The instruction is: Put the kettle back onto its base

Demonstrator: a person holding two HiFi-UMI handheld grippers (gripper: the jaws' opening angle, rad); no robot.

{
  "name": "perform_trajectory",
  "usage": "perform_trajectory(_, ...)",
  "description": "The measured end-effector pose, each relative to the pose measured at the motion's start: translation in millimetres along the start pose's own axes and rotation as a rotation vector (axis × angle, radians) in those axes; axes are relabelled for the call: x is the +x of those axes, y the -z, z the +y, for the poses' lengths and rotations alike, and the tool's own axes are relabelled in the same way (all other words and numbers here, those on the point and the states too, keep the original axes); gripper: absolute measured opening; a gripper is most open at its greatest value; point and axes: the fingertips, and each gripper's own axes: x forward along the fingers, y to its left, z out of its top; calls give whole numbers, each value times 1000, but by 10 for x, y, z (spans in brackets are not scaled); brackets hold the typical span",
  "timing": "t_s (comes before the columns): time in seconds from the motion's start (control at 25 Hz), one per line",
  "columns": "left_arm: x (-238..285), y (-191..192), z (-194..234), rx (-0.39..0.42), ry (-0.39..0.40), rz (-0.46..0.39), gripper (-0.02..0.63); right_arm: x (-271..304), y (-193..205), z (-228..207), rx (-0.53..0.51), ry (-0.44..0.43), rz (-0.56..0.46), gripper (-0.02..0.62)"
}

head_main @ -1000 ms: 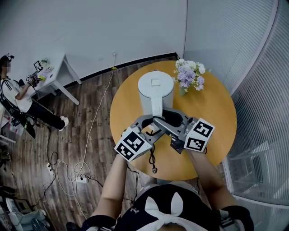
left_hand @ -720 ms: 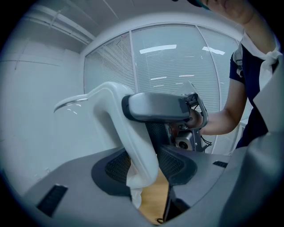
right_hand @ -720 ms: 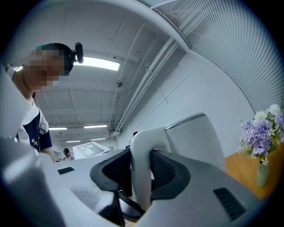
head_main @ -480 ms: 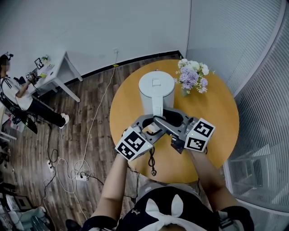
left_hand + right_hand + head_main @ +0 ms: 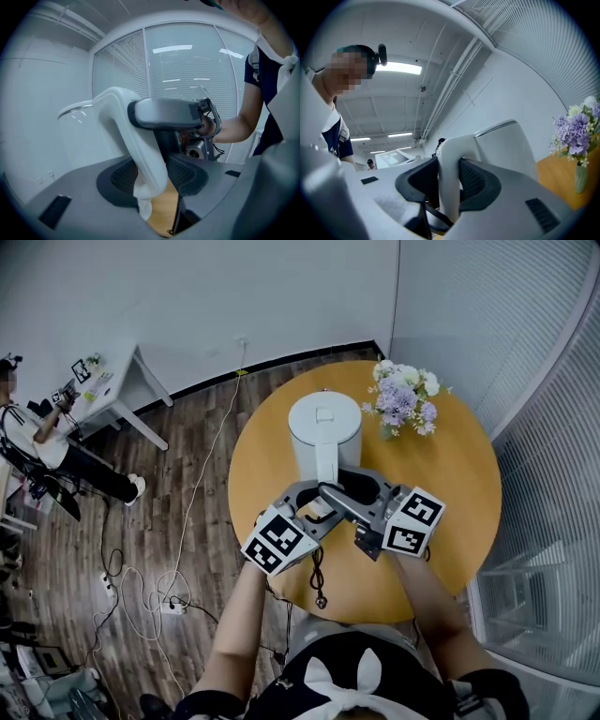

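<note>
Head view: the white kettle [image 5: 323, 427] stands upright near the middle of the round counter [image 5: 441, 484], with a vase of flowers [image 5: 398, 399] just beside it. Its base cannot be made out as a separate part and is presumably hidden under the body. Whether the kettle is seated or a little raised cannot be told. The handle [image 5: 328, 470] points toward the person. The left hand-held gripper [image 5: 154, 176] clamps the handle low down and the right hand-held gripper [image 5: 449, 183] clamps it from the opposite side, each with both pads on the white plastic. The step in hand appears to be the final setting-down. The next move calls for keeping the body vertical and centred over the base, then easing both grips off the handle.
</note>
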Motion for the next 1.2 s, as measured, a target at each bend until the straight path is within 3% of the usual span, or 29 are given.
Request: perform_trajectory(1.2, 301, 408, 336, -121, -7, 36, 202, 192, 371, -526, 93, 22, 76, 150)
